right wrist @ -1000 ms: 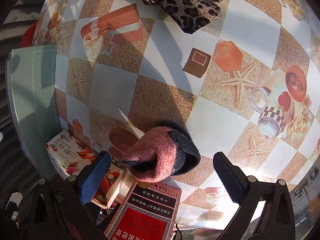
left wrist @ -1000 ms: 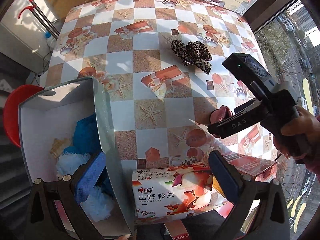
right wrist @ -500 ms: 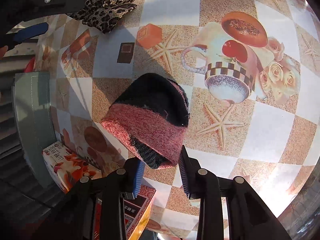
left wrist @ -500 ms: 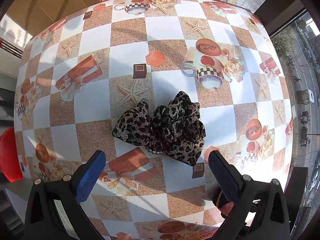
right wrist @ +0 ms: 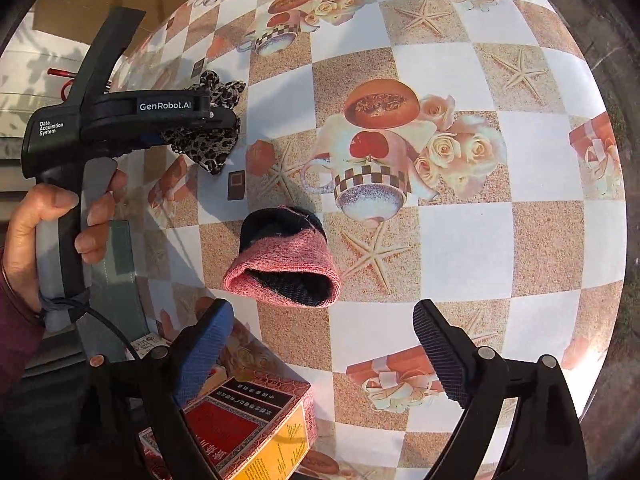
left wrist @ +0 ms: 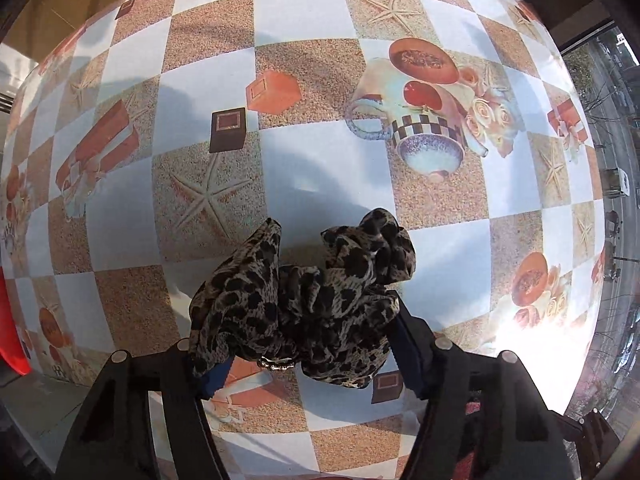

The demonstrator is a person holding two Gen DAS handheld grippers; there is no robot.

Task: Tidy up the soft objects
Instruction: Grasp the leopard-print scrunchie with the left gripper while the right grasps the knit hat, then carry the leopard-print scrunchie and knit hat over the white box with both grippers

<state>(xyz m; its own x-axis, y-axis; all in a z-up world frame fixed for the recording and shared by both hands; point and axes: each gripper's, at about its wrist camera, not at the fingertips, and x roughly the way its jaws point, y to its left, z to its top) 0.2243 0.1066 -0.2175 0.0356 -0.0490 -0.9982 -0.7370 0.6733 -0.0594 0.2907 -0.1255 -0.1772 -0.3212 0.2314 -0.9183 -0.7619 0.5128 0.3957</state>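
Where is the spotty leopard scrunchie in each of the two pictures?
Left wrist view: the leopard scrunchie is low in the middle, pinched by the left gripper.
Right wrist view: it sits at the upper left, sticking out of the left gripper, which the person's hand holds.
Shared landmark: the printed checkered cup on the tablecloth.

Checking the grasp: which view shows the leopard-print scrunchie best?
The left wrist view: the leopard-print scrunchie fills the centre, pinched in the left gripper. The right wrist view shows only part of it, behind that gripper's body.
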